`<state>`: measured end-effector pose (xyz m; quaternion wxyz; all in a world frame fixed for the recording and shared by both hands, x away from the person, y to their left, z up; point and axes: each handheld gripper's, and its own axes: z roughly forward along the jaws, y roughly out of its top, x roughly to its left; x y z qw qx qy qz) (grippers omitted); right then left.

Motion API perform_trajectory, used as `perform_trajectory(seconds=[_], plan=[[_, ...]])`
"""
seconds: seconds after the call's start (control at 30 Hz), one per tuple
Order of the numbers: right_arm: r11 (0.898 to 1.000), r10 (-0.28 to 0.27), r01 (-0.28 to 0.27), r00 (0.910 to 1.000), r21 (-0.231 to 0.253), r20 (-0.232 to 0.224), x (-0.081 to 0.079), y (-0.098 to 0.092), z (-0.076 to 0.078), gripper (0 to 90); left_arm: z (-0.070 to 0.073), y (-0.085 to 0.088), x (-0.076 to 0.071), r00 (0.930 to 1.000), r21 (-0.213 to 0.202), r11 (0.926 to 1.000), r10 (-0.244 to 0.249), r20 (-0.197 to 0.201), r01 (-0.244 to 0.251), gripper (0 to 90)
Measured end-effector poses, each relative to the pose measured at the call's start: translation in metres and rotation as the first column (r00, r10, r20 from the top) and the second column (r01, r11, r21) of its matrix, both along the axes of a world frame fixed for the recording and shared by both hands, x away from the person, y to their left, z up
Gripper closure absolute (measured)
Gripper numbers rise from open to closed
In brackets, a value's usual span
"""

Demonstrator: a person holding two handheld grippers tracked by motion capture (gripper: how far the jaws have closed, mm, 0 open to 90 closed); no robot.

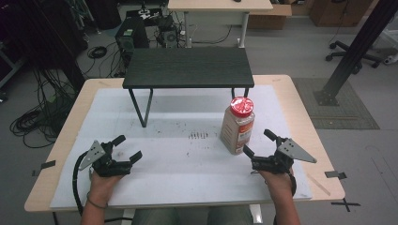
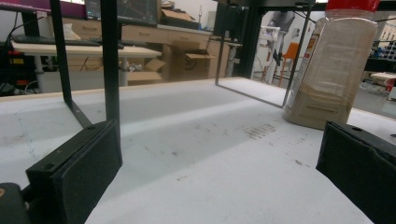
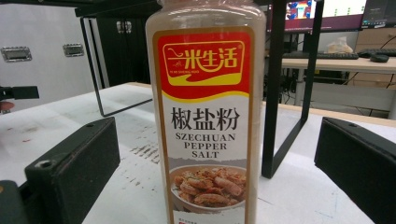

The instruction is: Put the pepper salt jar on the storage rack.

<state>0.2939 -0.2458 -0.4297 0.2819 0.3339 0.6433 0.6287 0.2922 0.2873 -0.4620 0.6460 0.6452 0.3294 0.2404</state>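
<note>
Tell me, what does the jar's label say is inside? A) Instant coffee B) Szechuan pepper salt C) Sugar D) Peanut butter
B: the right gripper view shows the jar up close between the open jaws of the right claw, and its label reads "Szechuan Pepper Salt" in English under the Chinese characters.

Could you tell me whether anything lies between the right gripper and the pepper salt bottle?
Nothing does. In the right gripper view the bottle stands straight ahead of the open jaws over bare white mat.
</note>
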Motion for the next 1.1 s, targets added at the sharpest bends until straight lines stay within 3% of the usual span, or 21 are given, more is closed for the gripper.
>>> perform_trajectory(seconds=[1.1], plan=[[1.000, -0.010, 0.010, 0.9999, -0.014, -0.003, 0.016, 0.017, 0.006, 0.1, 0.000, 0.000, 0.000, 1.0000, -0.003, 1.0000, -0.003, -0.002, 0.003, 0.2]])
